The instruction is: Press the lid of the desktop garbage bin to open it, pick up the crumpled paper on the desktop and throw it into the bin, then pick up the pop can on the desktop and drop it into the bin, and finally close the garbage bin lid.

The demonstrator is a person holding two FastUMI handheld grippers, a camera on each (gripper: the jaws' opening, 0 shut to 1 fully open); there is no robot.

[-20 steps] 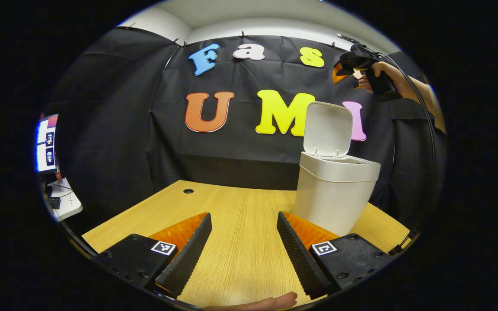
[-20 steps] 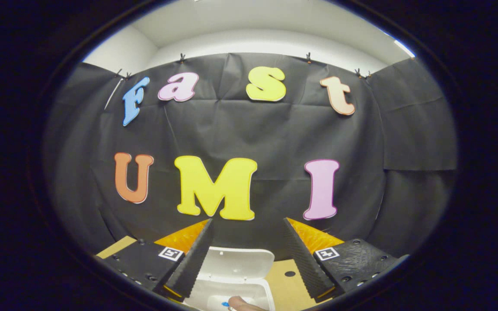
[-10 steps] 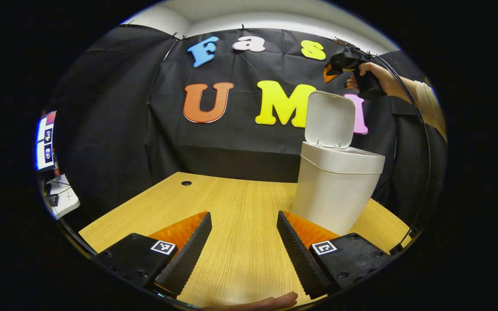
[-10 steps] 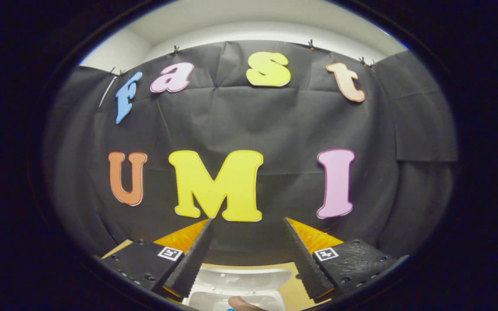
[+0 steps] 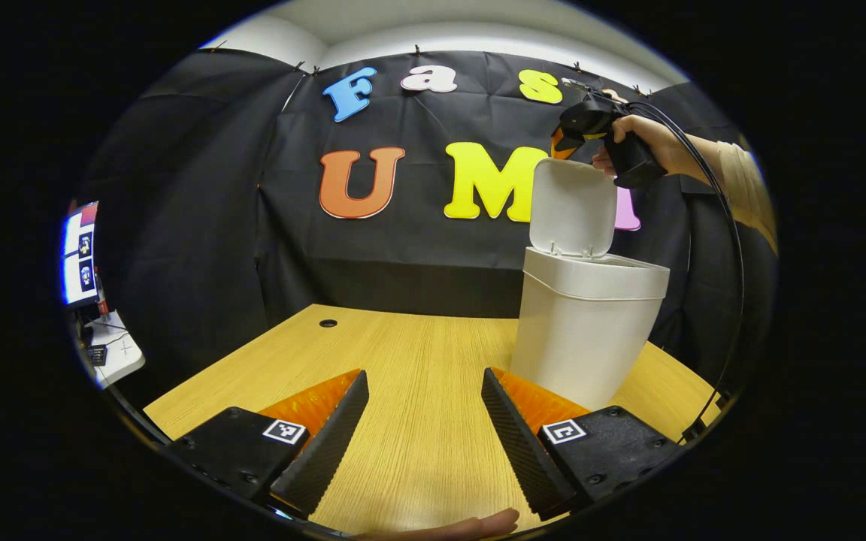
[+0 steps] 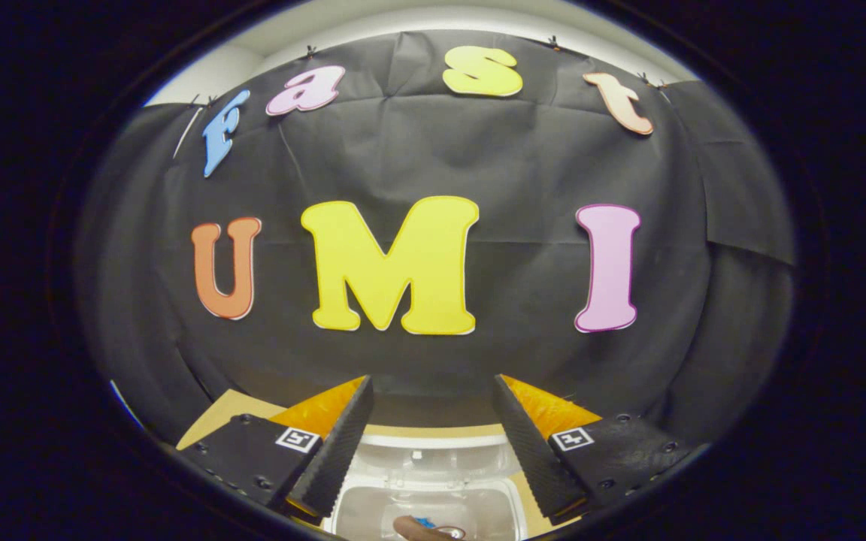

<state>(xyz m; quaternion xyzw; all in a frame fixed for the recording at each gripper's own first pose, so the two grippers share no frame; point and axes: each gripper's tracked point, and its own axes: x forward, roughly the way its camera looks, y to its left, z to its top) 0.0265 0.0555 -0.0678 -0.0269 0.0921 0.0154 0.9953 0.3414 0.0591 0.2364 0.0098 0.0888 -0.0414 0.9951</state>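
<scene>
The white bin stands on the wooden table at the right, its lid standing upright and open. My right gripper, held in a hand, hovers just above the lid's top edge. In the right gripper view that gripper is open with nothing between its fingers, and looks down on the lid and the bin's rim. A bit of blue lies inside the bin; what it is I cannot tell. My left gripper is open and empty, low over the table, left of the bin.
A lit monitor and a small white stand sit beyond the table's left edge. A cable hole marks the table's far side. A black cable hangs from the right gripper past the bin.
The right gripper has come down and closer to the lid's top edge, tilting downward. The lid stays upright and the left gripper has hardly moved.
</scene>
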